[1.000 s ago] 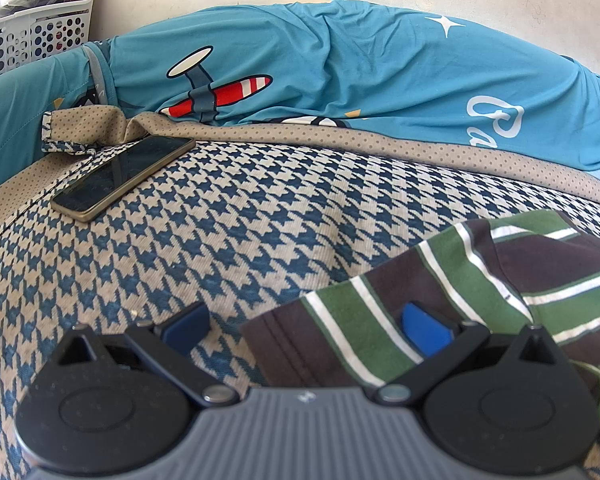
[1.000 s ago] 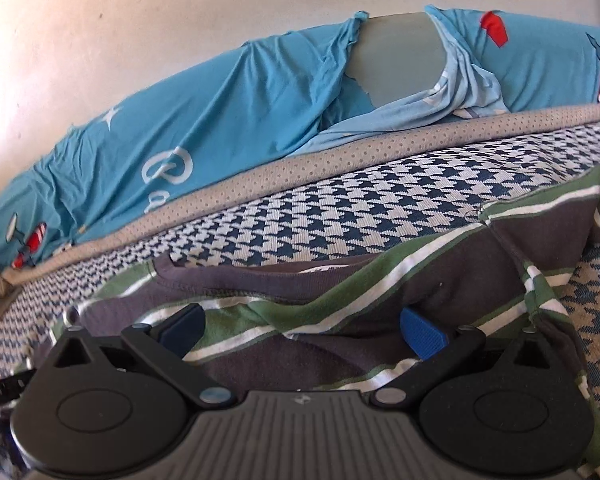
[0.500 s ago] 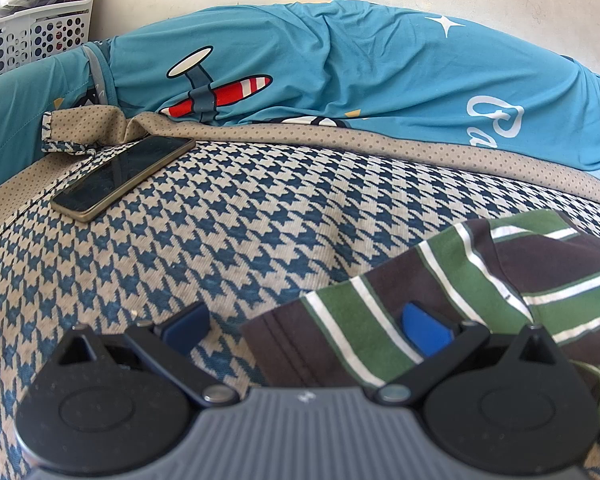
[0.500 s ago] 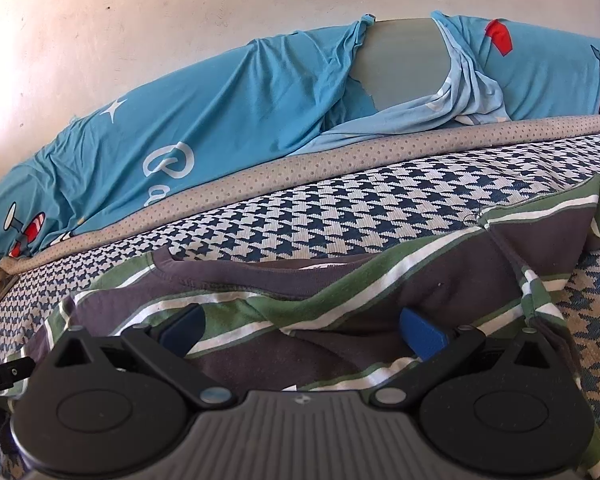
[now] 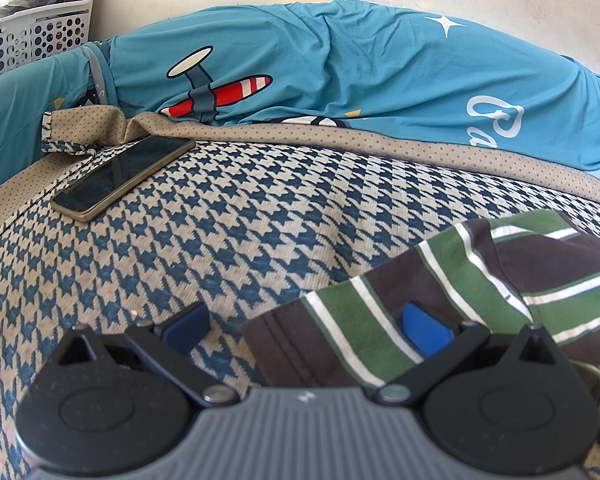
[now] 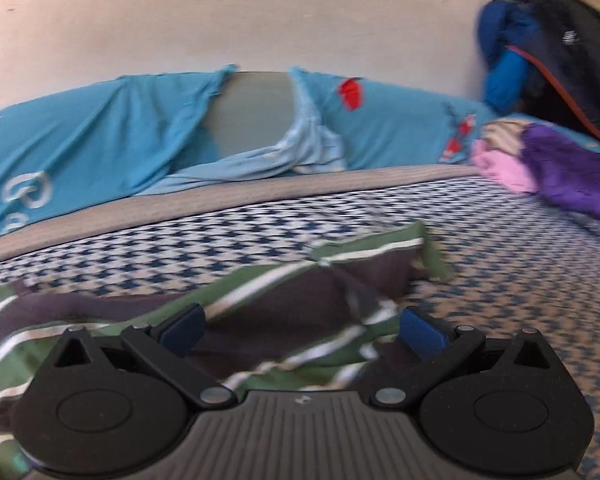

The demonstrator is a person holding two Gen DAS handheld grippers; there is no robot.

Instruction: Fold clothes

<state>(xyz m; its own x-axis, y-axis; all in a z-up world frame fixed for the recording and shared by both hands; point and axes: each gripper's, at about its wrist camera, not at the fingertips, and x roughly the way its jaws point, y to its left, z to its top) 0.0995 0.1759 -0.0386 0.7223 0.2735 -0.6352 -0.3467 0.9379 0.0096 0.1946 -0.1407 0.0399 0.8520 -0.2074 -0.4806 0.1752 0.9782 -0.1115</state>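
Both grippers wide apart over the striped shirt

My left gripper (image 5: 304, 322) straddles the striped shirt (image 5: 480, 280) hem; cloth runs toward 2 o'clock, under my right gripper (image 6: 300, 326).

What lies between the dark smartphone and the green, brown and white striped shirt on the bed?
Only bare blue-and-beige houndstooth bedcover separates the dark smartphone from the striped shirt; the left wrist view shows it.

Left tool (image 5: 306, 322) low and level, fingers spread wide, right tool (image 6: 302, 326) likewise gaping
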